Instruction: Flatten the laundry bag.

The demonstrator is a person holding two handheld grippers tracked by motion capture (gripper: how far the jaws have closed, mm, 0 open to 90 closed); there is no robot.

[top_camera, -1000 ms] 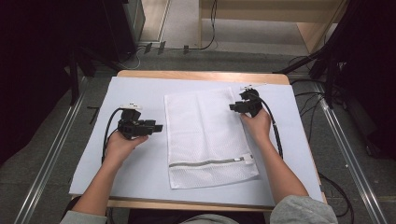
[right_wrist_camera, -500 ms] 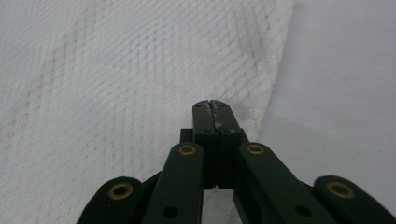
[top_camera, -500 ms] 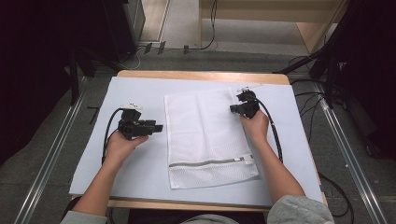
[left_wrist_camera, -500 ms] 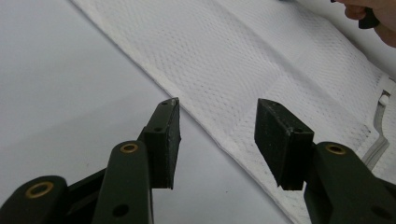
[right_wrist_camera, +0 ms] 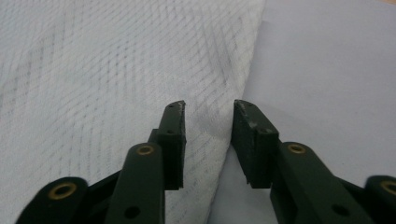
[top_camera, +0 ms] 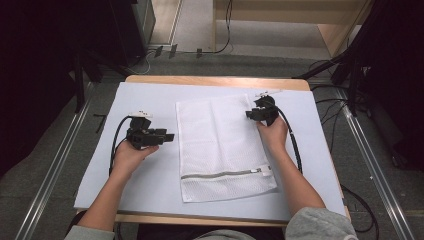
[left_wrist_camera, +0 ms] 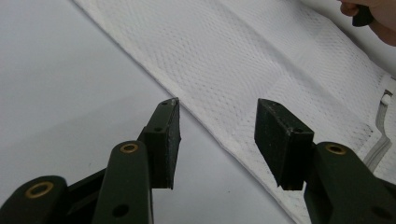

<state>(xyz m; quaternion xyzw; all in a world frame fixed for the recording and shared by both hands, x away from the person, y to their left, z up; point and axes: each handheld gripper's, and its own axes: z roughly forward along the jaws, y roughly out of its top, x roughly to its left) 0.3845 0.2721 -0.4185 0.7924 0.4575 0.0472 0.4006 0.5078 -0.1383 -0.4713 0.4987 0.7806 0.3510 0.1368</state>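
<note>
We count two forearms, two hands and two grippers, one mesh laundry bag, one pale sheet and one wooden table.

Nearest in the high view, the left hand (top_camera: 131, 156) holds the left gripper (top_camera: 167, 136) just beside the bag's left edge, not touching it. The right hand (top_camera: 272, 134) holds the right gripper (top_camera: 248, 115) at the bag's far right corner. The white mesh laundry bag (top_camera: 220, 145) lies flat in the middle of the pale sheet (top_camera: 155, 185), its zipper (top_camera: 225, 174) running across the near end. The sheet covers the table (top_camera: 210, 80), whose wood shows along the far edge.

The left gripper view gives what the high view cannot: the left gripper (left_wrist_camera: 217, 128) has its jaws spread with nothing between them, hanging over the bag's (left_wrist_camera: 261, 60) edge where it meets the sheet (left_wrist_camera: 70, 84). It also shows the zipper's end (left_wrist_camera: 384, 140) at the right and part of the right hand (left_wrist_camera: 373, 16) in the far corner.

The right gripper view shows the right gripper (right_wrist_camera: 208, 126) with jaws apart, just opened wider, standing either side of the bag's (right_wrist_camera: 116, 60) edge; the pads do not press on the mesh. Bare sheet (right_wrist_camera: 327, 70) lies to the right. The weave shows clearly here, where the high view gives plain white.
</note>
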